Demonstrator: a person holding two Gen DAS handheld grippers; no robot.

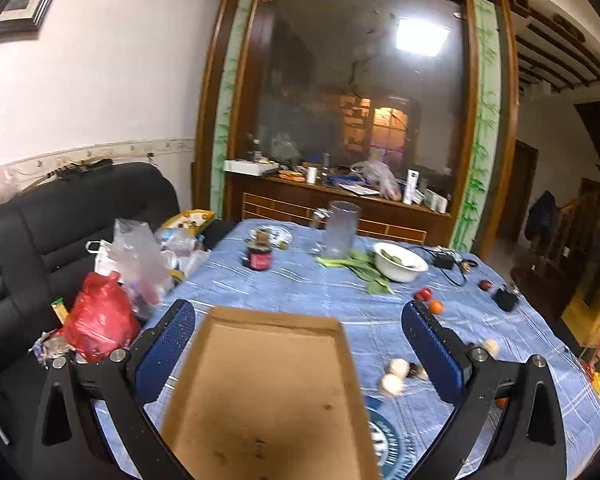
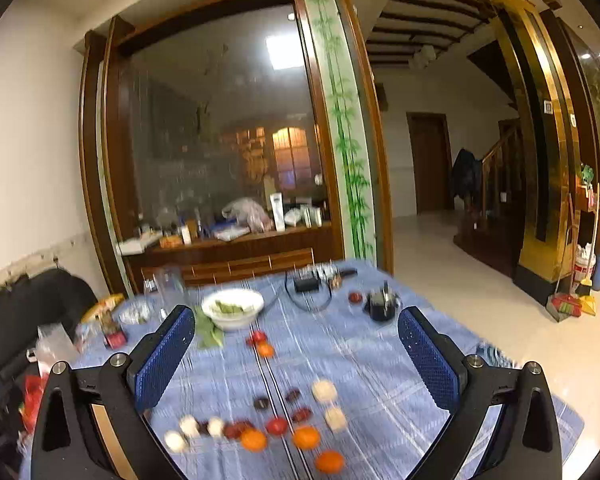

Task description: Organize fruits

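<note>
An empty brown cardboard tray [image 1: 272,392] lies on the blue tablecloth between the wide-apart fingers of my left gripper [image 1: 300,352], which is open and not touching it. Pale round fruits [image 1: 394,376] lie just right of the tray. In the right wrist view, my right gripper [image 2: 296,360] is open and empty above a scatter of fruit: oranges [image 2: 306,437], a red fruit [image 2: 277,425], dark dates [image 2: 261,403] and pale round ones [image 2: 324,391]. A red and an orange fruit [image 2: 262,344] lie farther back.
A white bowl [image 1: 400,262] with greens, a glass pitcher [image 1: 342,230], a dark jar [image 1: 259,258], a black cup [image 2: 382,306] and a charger with cable [image 2: 308,284] stand on the table. Plastic bags [image 1: 100,316] pile on the black sofa at left.
</note>
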